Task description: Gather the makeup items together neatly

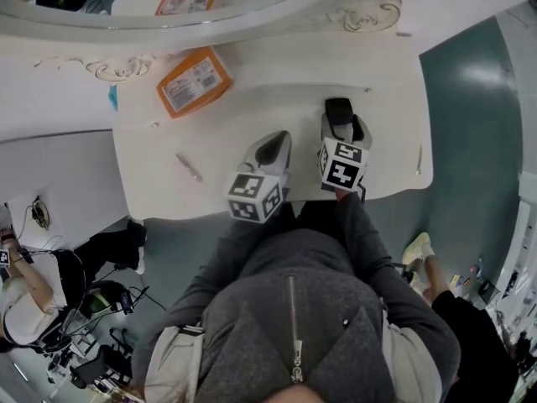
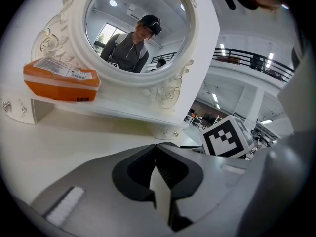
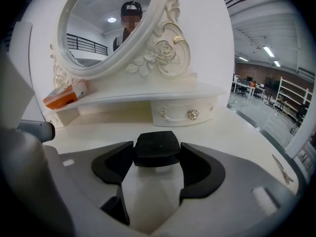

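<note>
Two grippers hang low over the worktop [image 1: 394, 99], close side by side. The right gripper [image 3: 158, 155] has its jaws fairly wide and pressed on the black cap of a bottle [image 3: 157, 144]. The bottle stands upright, cap level between the pads and pale body below them. That hold looks chosen so the bottle can be carried and set down standing, without tipping. The left gripper [image 2: 156, 149] has its jaws closed tip to tip with nothing between them. It appears to be idle, kept out of the way while the other one carries.

The bottle sits squarely between the right jaws, at their tips. The rest of the makeup lies scattered:

- An orange box [image 1: 193, 81] is ahead and to the left of both pairs of jaws, well apart from them, on the shelf under the mirror [image 2: 136, 28].
- A thin pencil-like stick [image 1: 189, 167] lies flat to the left of the left jaws, apart from them.
- A slim clip [image 3: 282, 169] lies to the right of the right jaws, near the worktop's edge.

With the items this spread out, the gathering looks barely begun.
</note>
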{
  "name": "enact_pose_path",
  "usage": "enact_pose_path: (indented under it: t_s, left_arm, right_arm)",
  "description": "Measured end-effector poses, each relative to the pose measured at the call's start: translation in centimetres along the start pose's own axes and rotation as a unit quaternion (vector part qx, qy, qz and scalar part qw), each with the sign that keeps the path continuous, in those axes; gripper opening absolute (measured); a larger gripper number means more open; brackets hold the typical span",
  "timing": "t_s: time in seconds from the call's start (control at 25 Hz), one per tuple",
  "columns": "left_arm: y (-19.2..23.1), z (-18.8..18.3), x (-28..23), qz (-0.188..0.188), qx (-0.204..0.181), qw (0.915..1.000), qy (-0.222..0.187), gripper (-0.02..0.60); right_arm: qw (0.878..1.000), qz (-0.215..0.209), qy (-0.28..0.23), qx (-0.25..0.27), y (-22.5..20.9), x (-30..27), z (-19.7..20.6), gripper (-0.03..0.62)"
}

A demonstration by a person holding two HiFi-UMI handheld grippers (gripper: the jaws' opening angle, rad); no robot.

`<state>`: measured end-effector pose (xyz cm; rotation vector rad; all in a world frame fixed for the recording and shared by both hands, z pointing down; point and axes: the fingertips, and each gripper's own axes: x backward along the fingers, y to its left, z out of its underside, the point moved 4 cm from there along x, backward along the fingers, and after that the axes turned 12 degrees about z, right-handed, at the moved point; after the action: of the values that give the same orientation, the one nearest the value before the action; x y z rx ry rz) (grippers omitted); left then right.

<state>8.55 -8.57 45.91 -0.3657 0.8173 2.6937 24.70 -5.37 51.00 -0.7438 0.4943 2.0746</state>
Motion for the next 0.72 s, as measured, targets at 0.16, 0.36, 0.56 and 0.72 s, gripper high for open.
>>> enact_pose_path:
  t_s: [0.16, 0.36, 0.56, 0.72]
  left_arm:
    - [0.6, -0.1, 1.1, -0.007, 0.002, 0.9999, -0.008, 0.011]
    - [1.5, -0.4, 2.8, -0.013, 0.003, 0.9997, -0.019, 0.011]
    - [2.8, -0.6, 4.9, -0.024, 0.005, 0.9993, -0.03, 0.011]
    - [4.2, -0.8, 6.6, -0.032, 0.007, 0.9988, -0.037, 0.011]
  right_arm:
    - [1.0, -0.009, -0.016, 0.015, 1.6, 0.6, -0.7, 0.302]
    - [0.999, -0.028, -0.029, 0.028, 4.3, 1.5, -1.3, 0.302]
    - [0.997, -0.045, -0.037, 0.042, 7.3, 2.2, -1.5, 0.302]
    - [0.997, -0.055, -0.032, 0.042, 9.7, 2.5, -1.3, 0.302]
